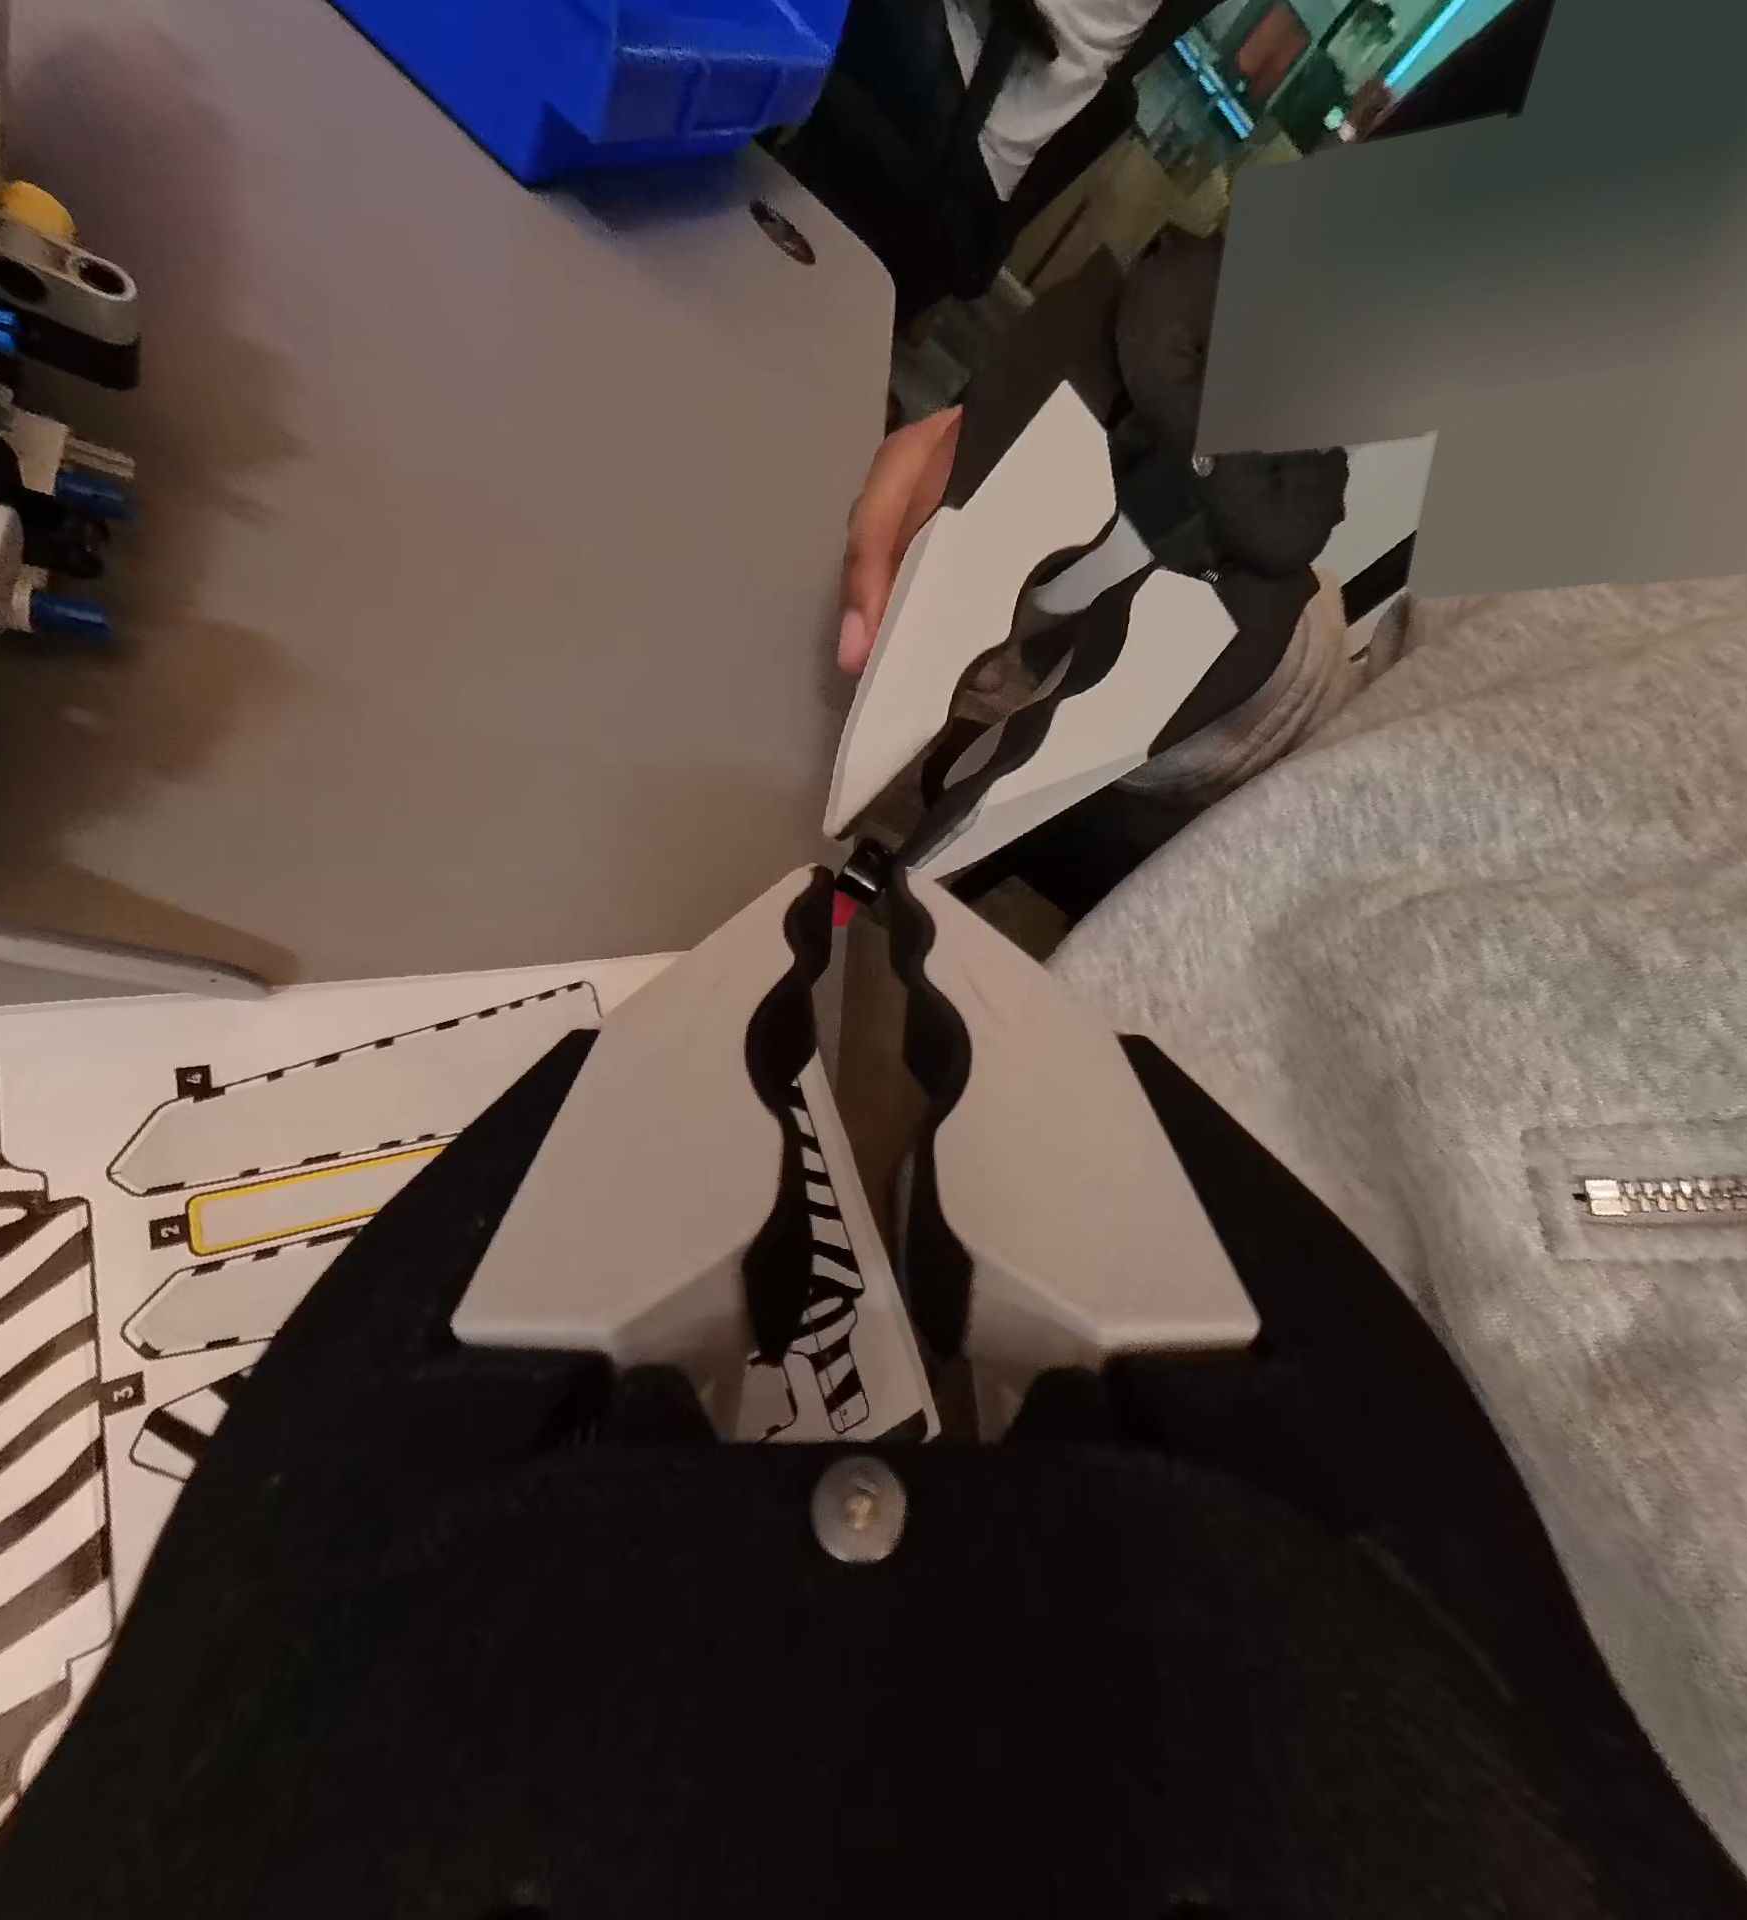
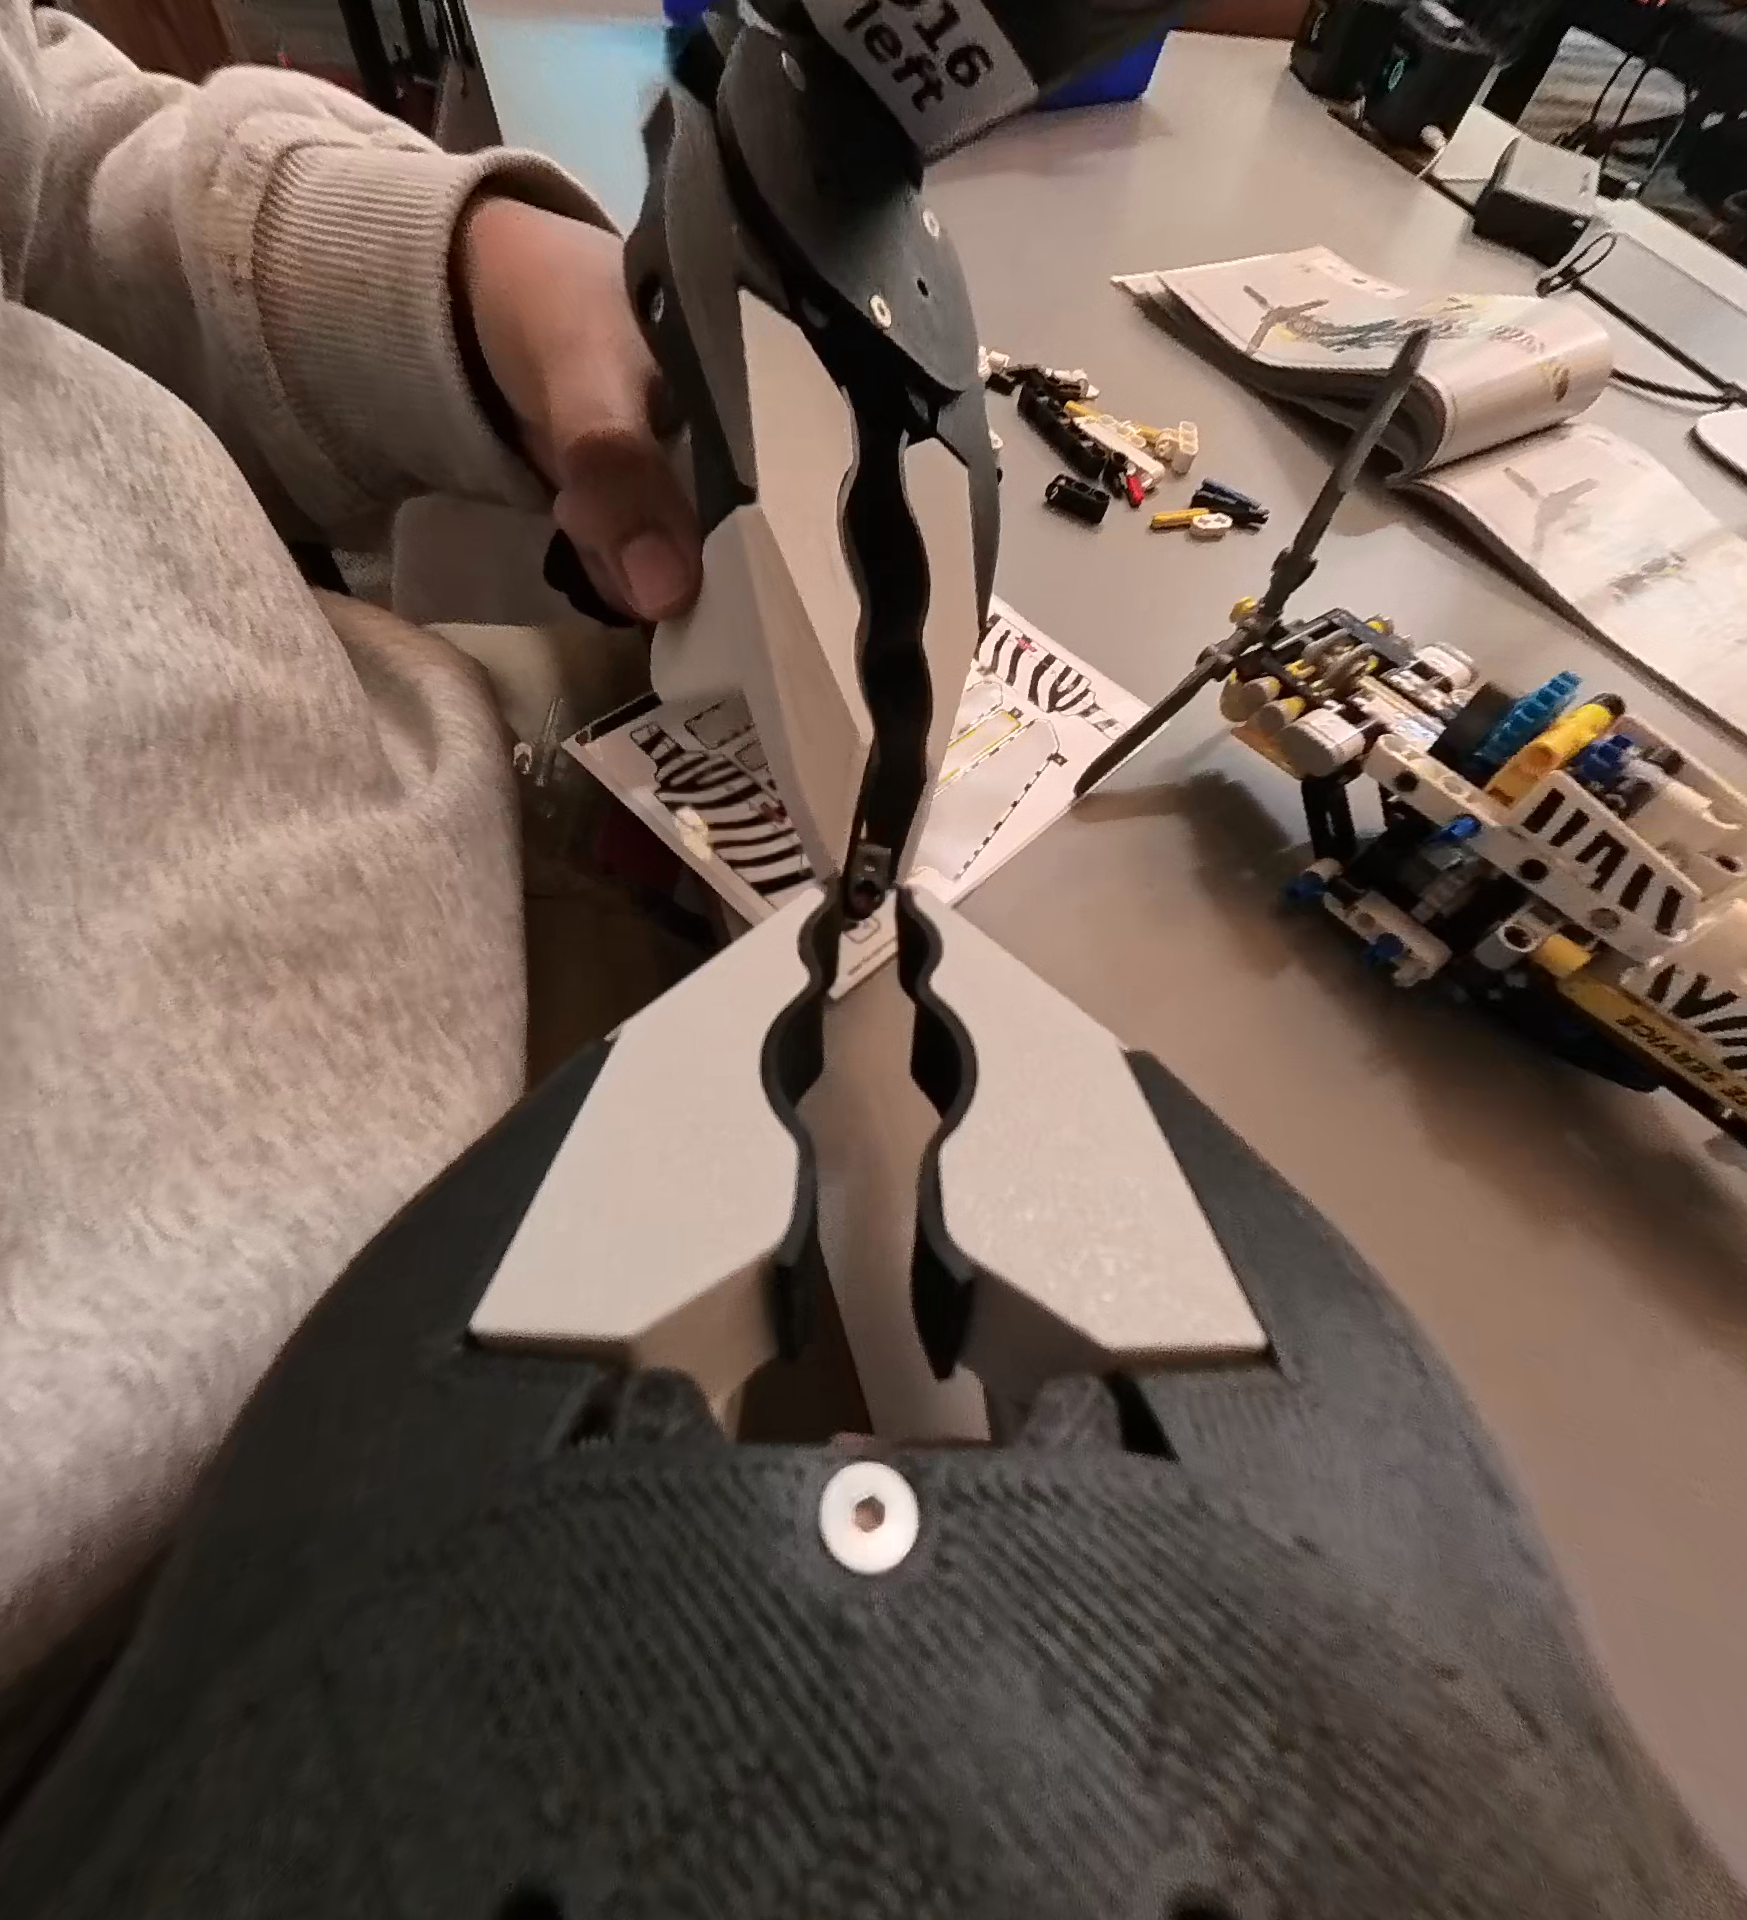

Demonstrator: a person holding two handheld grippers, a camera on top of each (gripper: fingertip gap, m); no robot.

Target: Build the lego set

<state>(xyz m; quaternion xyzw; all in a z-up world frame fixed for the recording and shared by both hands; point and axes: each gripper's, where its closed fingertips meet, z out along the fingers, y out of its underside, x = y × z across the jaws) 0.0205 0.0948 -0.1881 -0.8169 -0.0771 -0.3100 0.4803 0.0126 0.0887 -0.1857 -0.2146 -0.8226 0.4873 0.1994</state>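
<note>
A grey bench [image 2: 1212,935] is seen running back toward clutter and cables at its far edge, with a blue bin [image 1: 599,73] near one corner. On the bench, open instruction booklets [image 2: 1388,343] are laid out, and nearer the edge a sticker sheet [image 2: 1014,769] with zebra-striped panels is spread flat.

The half-built lego model [image 2: 1534,821], a zebra-striped aircraft with a black propeller, is stood to the right of the sheet, well apart from both claws. A scatter of loose pieces [image 2: 1118,436] lies beyond it.

The two claws are held tip to tip off the bench edge, in front of a grey sweatshirt [image 1: 1471,1039]. The left claw [image 1: 861,894] is clenched on a small black piece [image 1: 864,868], beneath which a speck of red is visible. The right claw [image 2: 871,914] is met at the same spot; its tips appear closed around the lower end of that piece, though the exact contact is partly hidden.

The step in hand is judged to be the joining or passing of a small connector between the claws. Next, a firm, aligned push is called for, then carriage to the model.
</note>
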